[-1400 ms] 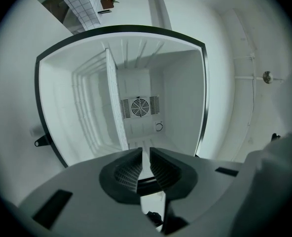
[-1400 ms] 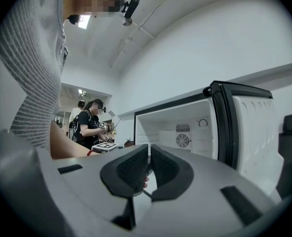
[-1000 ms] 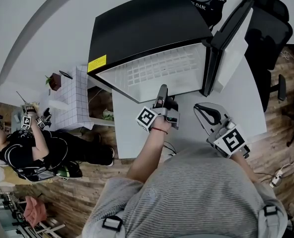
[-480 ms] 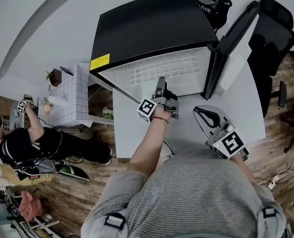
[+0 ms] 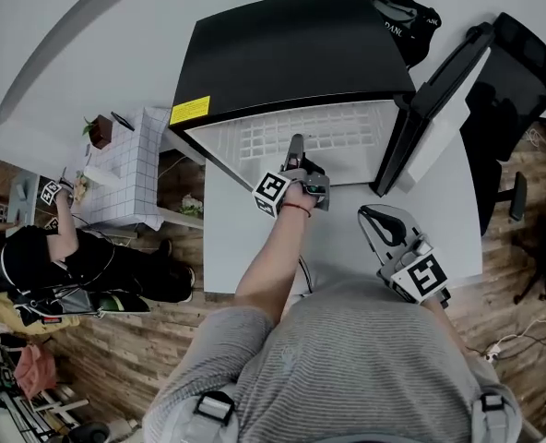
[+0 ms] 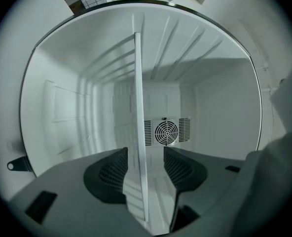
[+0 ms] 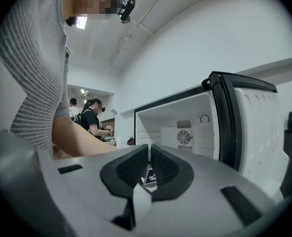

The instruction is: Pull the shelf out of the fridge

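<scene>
A wood-plank floor (image 5: 116,358) surrounds a white table (image 5: 245,247) carrying a black fridge (image 5: 282,49), its door (image 5: 439,100) swung open toward an office chair (image 5: 517,100). The white shelf (image 6: 137,107) sits inside the fridge, its front edge between the left tongs (image 5: 296,146), which have just been spreading and seem clear of it. The right tongs (image 7: 149,162) hover pressed together over the table

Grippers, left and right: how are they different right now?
The left gripper's jaws stand apart, having just been opening, with the shelf's edge between them; the right gripper's jaws are together on nothing. The left gripper reaches into the fridge; the right gripper hangs outside it, over the white table. Both are grey, with dark textured pads and a marker cube.
</scene>
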Available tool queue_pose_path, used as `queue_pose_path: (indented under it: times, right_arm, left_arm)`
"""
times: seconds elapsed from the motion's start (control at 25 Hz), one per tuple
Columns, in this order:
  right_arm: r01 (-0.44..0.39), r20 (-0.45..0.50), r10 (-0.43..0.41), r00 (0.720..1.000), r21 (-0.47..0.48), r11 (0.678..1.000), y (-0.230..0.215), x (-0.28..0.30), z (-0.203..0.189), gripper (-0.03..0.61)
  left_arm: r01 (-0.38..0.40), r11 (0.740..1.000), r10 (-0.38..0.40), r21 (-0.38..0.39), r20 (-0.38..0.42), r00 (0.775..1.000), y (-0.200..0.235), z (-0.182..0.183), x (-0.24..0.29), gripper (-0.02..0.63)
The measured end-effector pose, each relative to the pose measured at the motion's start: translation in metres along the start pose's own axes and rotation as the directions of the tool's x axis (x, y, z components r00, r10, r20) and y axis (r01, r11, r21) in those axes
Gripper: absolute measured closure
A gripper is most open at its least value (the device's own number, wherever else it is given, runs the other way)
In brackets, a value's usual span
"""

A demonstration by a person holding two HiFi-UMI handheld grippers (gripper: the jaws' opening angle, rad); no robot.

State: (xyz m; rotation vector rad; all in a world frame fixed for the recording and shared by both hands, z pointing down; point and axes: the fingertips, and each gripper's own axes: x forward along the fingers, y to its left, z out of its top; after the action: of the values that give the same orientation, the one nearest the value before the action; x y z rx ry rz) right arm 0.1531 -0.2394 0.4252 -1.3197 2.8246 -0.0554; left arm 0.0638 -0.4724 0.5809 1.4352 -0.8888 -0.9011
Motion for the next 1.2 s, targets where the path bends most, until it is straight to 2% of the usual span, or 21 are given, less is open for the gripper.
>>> queue_pose_path:
  times: [0.28, 0.6, 0.96, 1.2]
  right_arm:
    - [-0.029, -0.022, 0.029, 0.999, 0.006, 1.0, 0.003, 0.005, -0.004, 0.565]
    - [-0.041, -0.045, 0.041, 0.998, 0.014, 0.999, 0.002, 0.01, -0.01, 0.565]
    - [-0.062, -0.092, 0.065, 0.994, 0.031, 0.998, 0.006, 0.012, -0.022, 0.565]
    - [-0.058, -0.108, 0.061, 0.992, 0.03, 0.998, 0.002, 0.009, -0.027, 0.565]
  left_arm:
    - [-0.003, 1.0, 0.004, -0.022, 0.045, 0.999, 0.006, 0.006, 0.015, 0.397]
    - [0.011, 1.0, -0.01, -0.025, 0.046, 0.999, 0.006, 0.009, 0.031, 0.399]
    - [-0.011, 0.999, 0.013, -0.03, 0.078, 0.997, 0.015, 0.017, 0.045, 0.402]
    - [-0.013, 1.0, 0.013, -0.004, 0.114, 0.993, 0.012, 0.022, 0.047, 0.471]
